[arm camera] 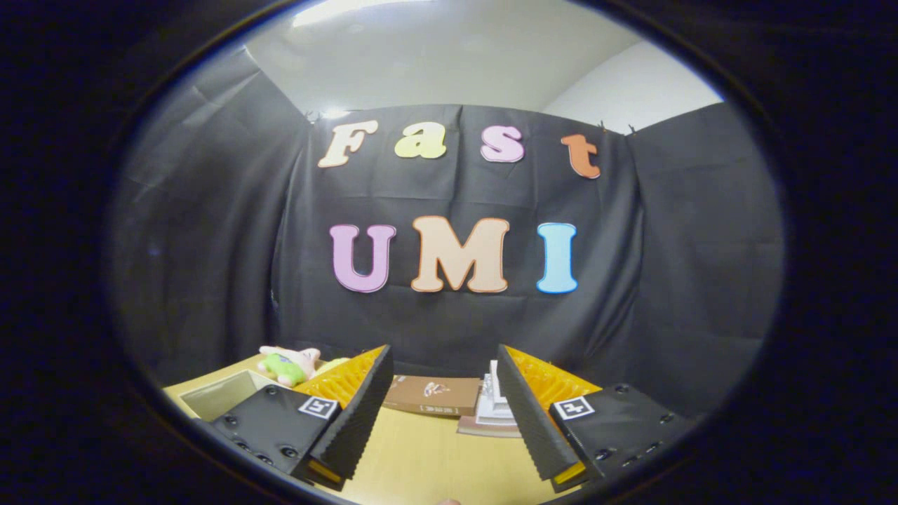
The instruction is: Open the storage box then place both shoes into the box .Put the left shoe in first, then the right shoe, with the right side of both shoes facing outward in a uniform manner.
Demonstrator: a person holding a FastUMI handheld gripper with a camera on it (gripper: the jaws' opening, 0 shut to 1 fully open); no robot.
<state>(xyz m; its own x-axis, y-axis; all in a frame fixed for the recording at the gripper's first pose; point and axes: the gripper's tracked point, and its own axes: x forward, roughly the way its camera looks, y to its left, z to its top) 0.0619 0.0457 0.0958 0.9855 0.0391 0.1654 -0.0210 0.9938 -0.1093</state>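
Observation:
My gripper (pixel 443 368) is held level above a wooden table (pixel 421 456), its two fingers wide apart with nothing between them. Beyond the fingers, at the back of the table near the black cloth wall, lies a flat brown box (pixel 431 395). Just right of it, partly hidden behind my right finger (pixel 523 414), stands a pale, whitish stacked thing (pixel 491 405); I cannot tell what it is. No shoe is recognisable from here.
A plush toy (pixel 289 362) in pink and green lies at the table's back left. An open pale box or tray (pixel 223 394) sits near it, beside my left finger (pixel 354 414). Black cloth walls close the booth behind and on both sides.

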